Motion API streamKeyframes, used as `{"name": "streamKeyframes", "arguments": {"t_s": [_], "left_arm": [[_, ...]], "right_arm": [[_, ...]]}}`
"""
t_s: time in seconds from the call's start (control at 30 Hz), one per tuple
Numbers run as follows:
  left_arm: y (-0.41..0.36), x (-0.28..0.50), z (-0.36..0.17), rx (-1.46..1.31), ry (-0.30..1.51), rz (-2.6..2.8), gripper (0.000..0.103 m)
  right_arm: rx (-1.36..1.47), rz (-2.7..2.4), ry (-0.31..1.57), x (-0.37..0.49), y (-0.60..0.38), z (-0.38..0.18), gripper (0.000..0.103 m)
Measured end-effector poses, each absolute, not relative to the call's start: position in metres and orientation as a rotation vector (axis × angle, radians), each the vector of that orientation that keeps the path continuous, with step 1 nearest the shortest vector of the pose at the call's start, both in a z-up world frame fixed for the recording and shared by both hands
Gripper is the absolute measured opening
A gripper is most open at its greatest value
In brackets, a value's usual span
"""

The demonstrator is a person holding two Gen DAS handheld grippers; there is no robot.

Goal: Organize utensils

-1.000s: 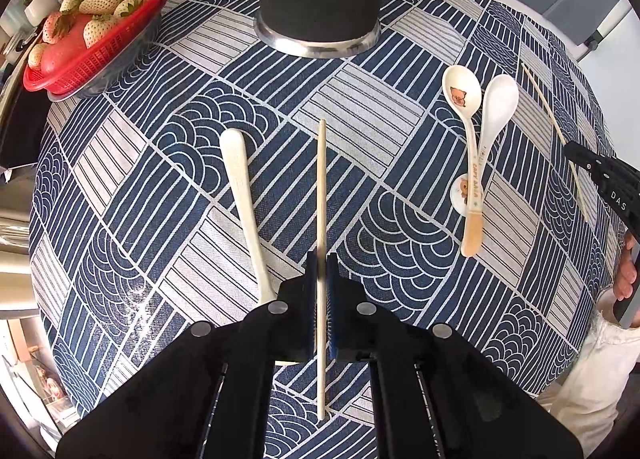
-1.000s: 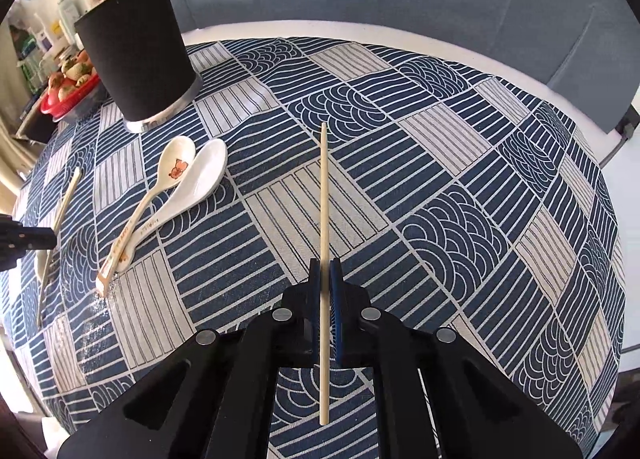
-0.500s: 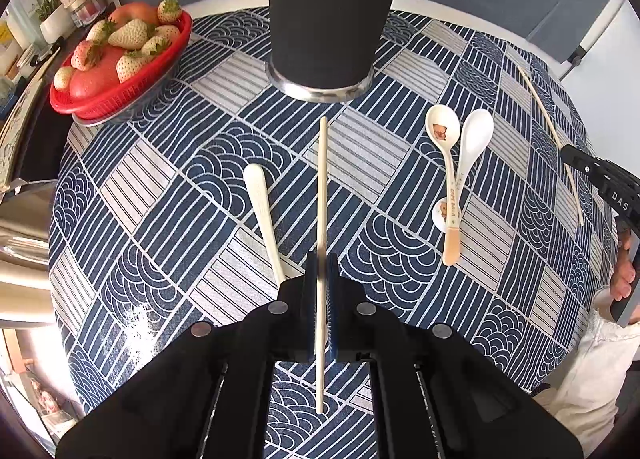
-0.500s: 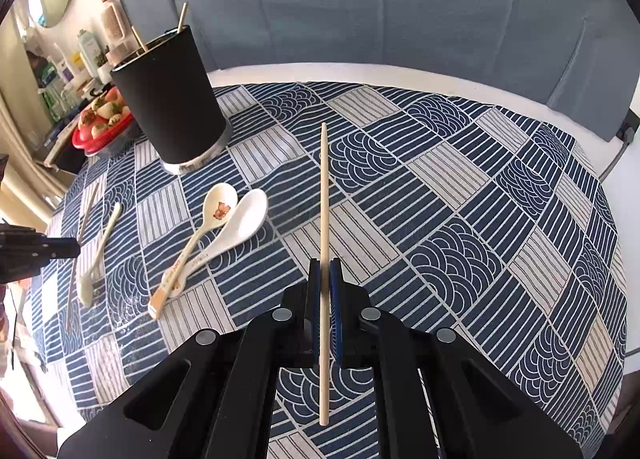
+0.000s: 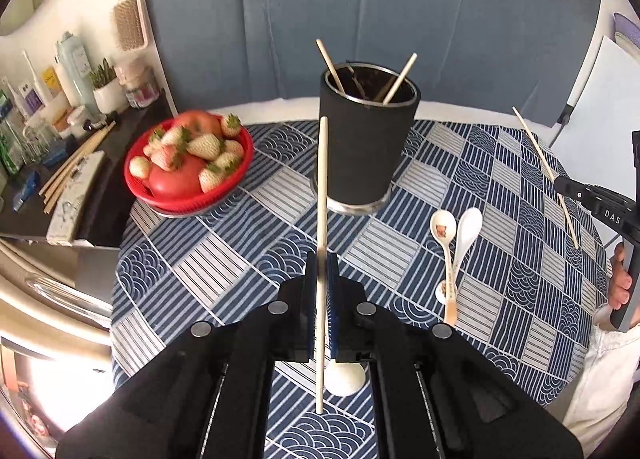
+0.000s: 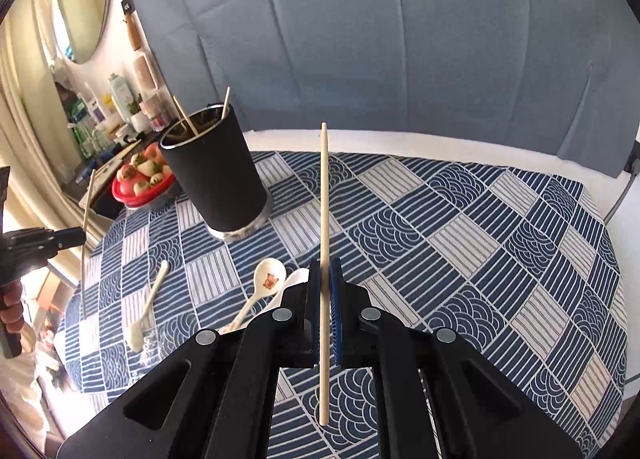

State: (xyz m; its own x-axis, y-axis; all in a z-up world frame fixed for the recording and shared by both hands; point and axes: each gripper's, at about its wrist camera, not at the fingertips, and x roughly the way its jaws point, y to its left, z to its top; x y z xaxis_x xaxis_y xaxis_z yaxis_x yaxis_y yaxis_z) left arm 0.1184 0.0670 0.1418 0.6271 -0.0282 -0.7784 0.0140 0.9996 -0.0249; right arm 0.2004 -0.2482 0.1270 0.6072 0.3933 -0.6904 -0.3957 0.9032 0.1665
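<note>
My left gripper point(image 5: 322, 259) is shut on a pale wooden chopstick point(image 5: 323, 179), held above the blue patterned tablecloth point(image 5: 224, 267) and pointing toward the black utensil cup point(image 5: 368, 155). The cup holds several sticks. My right gripper point(image 6: 326, 271) is shut on a second chopstick point(image 6: 325, 199), with the cup point(image 6: 216, 179) off to its left. Two white ceramic spoons point(image 5: 456, 235) lie side by side right of the cup. A cream spoon point(image 6: 148, 299) lies further left on the cloth, and its bowl point(image 5: 345, 381) shows under my left fingers.
A red basket of strawberries and tomatoes point(image 5: 188, 163) sits left of the cup near the table edge. Beyond it a dark side shelf point(image 5: 60, 163) carries bottles and more sticks. A padded grey wall point(image 6: 380, 59) backs the table. The person's hand point(image 5: 620, 283) grips the right handle.
Both grippers have risen from the table with their chopsticks and tipped upward. The cup's rim and the wall behind it have come into view.
</note>
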Motion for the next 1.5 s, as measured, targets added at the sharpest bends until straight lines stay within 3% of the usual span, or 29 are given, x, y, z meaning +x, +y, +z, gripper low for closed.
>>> {"name": "streamKeyframes", "arguments": {"t_s": [0.53, 0.93, 1.5], "left_arm": [[0.100, 0.134, 0.220, -0.054, 0.614, 0.015, 0.005], [0.106, 0.152, 0.227, -0.093, 0.391, -0.031, 0.005], [0.104, 0.201, 0.223, -0.171, 0.199, -0.148, 0.005]], "right_arm": [[0.185, 0.601, 0.550, 0.228, -0.227, 0.176, 0.005], [0.341, 0.814, 0.354, 0.246, -0.204, 0.192, 0.005], [0.172, 0.961, 0.143, 0.259, -0.133, 0.201, 0.005]]}}
